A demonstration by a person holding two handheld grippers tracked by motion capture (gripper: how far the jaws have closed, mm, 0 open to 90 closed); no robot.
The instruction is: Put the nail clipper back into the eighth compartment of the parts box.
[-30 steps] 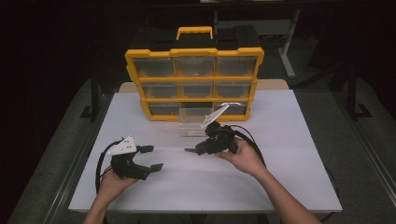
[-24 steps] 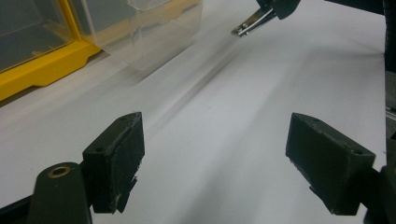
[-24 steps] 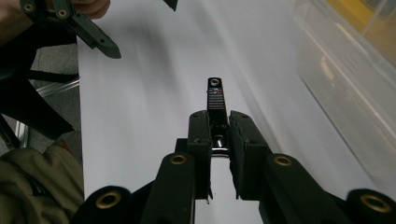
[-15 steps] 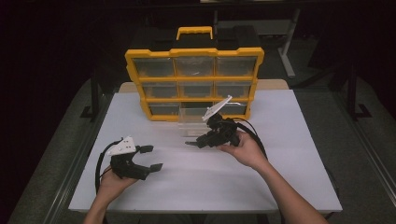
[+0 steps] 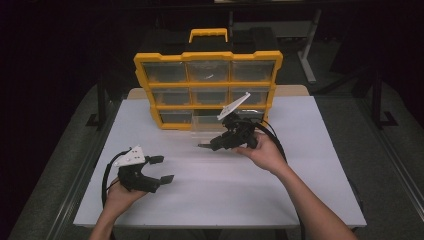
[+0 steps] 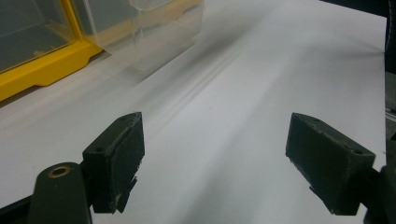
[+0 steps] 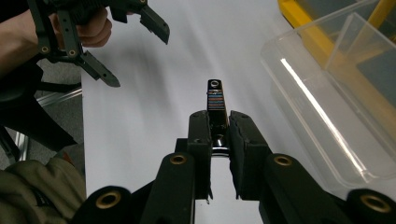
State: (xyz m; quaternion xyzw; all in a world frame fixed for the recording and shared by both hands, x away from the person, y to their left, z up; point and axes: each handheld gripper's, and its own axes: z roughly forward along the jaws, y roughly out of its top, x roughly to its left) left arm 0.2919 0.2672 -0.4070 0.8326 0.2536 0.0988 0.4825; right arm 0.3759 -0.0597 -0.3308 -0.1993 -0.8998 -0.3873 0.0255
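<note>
Right hand-held gripper [image 7: 218,128] pinching a small dark bar-shaped part [image 7: 216,100], long axis running straight out past the jaw tips. Clear drawer [image 7: 336,102] pulled out of the yellow organizer [image 5: 207,87], just beside the part on the organizer side; right hand nearer the drawer by far. Left hand-held gripper [image 6: 215,163] spread wide, holding nothing, low over the white desk [image 5: 310,190], well away from the organizer. Coloured bands on the part legible in the right gripper view; from the high view [image 5: 205,146], a thin sliver, no detail.

White table [image 5: 300,200], yellow drawer organizer [image 5: 207,87] standing on it, clear drawer [image 5: 207,122] pulled out
</note>
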